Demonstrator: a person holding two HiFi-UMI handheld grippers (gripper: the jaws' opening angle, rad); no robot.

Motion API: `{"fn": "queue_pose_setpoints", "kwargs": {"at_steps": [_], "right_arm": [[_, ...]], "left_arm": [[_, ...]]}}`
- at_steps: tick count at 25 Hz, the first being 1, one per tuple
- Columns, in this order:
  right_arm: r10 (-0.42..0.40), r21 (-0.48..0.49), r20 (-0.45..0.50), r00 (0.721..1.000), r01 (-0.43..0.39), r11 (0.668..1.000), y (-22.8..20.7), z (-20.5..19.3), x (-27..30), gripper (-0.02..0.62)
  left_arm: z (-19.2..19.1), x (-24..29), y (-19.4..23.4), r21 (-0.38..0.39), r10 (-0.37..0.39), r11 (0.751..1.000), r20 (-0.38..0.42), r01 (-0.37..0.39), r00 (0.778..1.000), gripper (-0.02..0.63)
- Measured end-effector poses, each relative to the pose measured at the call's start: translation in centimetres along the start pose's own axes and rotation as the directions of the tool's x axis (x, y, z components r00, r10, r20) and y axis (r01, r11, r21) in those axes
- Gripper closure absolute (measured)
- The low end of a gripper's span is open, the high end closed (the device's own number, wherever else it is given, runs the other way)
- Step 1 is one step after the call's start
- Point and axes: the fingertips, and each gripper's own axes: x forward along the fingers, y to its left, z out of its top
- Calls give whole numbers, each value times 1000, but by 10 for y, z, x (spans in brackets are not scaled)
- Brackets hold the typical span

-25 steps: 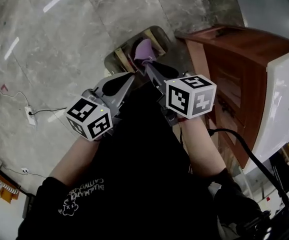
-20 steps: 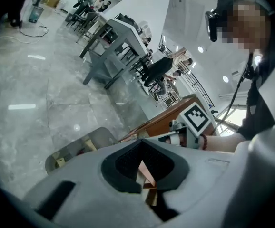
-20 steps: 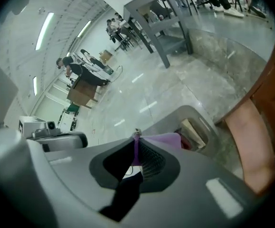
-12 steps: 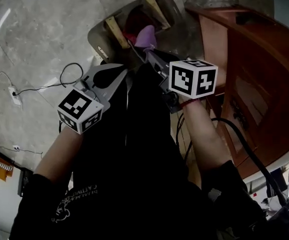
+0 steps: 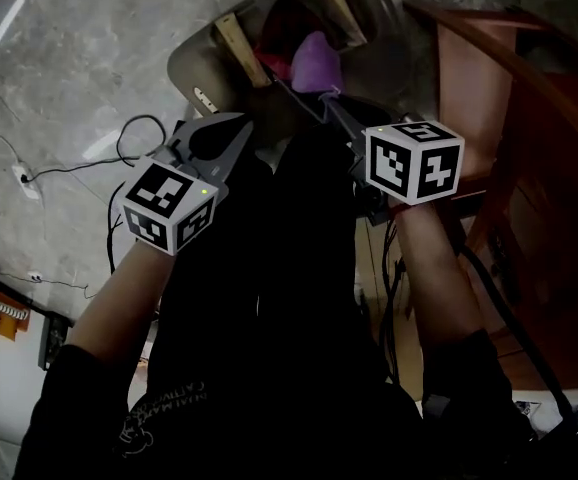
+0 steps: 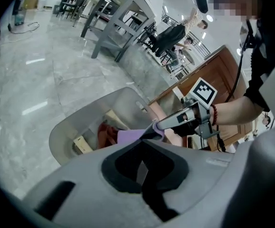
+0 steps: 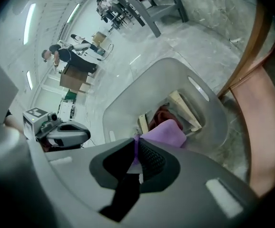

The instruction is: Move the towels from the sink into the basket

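Note:
A grey oval basket (image 5: 184, 63) with wooden handles stands on the floor at the top of the head view. A red towel (image 5: 274, 40) lies inside it. My right gripper (image 5: 331, 98) is shut on a purple towel (image 5: 316, 63), which hangs over the basket's opening. In the right gripper view the purple towel (image 7: 168, 132) is pinched between the pads, above the basket (image 7: 128, 99) and the red towel (image 7: 162, 115). My left gripper (image 5: 237, 128) sits beside it to the left, shut with nothing in it. The left gripper view shows the basket (image 6: 61, 132) and purple towel (image 6: 130, 136).
A brown wooden cabinet (image 5: 529, 148) stands close on the right of the basket. A black cable (image 5: 134, 133) and a power strip (image 5: 21, 180) lie on the marble floor to the left. Tables and people stand far off in the gripper views.
Both grippers have sunk toward the basket, which now looks larger and nearer. The purple towel has come down with the right gripper to just over the basket's opening.

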Motion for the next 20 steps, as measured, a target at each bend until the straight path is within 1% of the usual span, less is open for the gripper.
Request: {"fn": "queue_pose_setpoints", "kwargs": {"at_steps": [2,4,5,7,11,15,16,17,20], "right_arm": [[15,7,42,999,-15,1000,-3,11,2,563],[42,23,78,996,-44,999,-2,18,7,563],[49,32,79,996,-52,998,-3,17,12,563],[41,45,46,998,-43,998,-8,7,21,563],[6,23,-7,1000,-6,1000,-13,-11,30,563],[-2,-67,-37,999,0,998,-12,-19,37,557],[-3,-79,-38,999,0,997,-12,-20,39,541],[2,-78,-35,999,-5,997,-10,-20,40,523],[36,-24,-27,999,-36,999,-4,-22,43,476]], "left_arm": [[-3,5,7,-26,-3,1000,5,4,1000,603],[-2,8,10,-77,-29,997,25,31,999,603],[-2,9,10,-106,-45,993,38,49,998,603],[0,10,9,-145,-70,986,53,77,996,603],[-3,12,13,-134,-73,988,31,76,997,603],[-6,15,20,-153,-58,986,32,63,998,603],[-8,16,21,-159,-55,985,32,60,998,603],[-10,16,22,-165,-53,985,32,58,998,603],[-13,12,21,-171,-53,984,31,58,998,603]]}}
